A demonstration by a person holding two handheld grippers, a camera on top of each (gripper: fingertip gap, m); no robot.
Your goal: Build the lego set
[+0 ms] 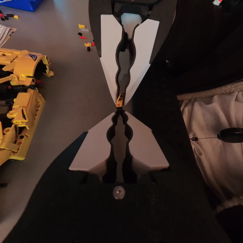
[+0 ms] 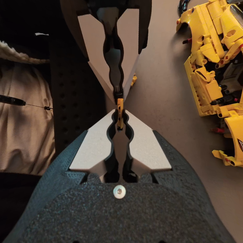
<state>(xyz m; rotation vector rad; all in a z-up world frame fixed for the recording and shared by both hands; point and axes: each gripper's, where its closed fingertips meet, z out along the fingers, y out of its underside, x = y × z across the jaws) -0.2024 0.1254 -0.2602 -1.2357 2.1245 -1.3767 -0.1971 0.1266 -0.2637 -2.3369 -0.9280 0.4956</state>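
My two grippers meet tip to tip above the grey table's edge. My left gripper (image 1: 119, 111) is shut on a small black pin (image 1: 119, 108) that pokes out of its tips. My right gripper (image 2: 120, 111) is shut on a thin yellow beam (image 2: 120, 114), held edge-on. In the left wrist view the right gripper (image 1: 120, 104) comes from the top with the yellow beam's (image 1: 119, 101) end showing. In the right wrist view the left gripper (image 2: 119, 101) comes from the top with the black pin (image 2: 118, 92) against the beam's end. The yellow car model (image 1: 19, 105) (image 2: 217, 78) lies beside them.
Loose yellow, red and black pieces (image 1: 85, 38) lie on the grey table (image 1: 65, 78). A blue box (image 1: 19, 5) and a booklet (image 1: 5, 32) are at the far left. A person's beige garment (image 1: 210, 144) with a black reel (image 1: 231, 135) is close by. Both grippers' tips are close together, under 4 cm apart.
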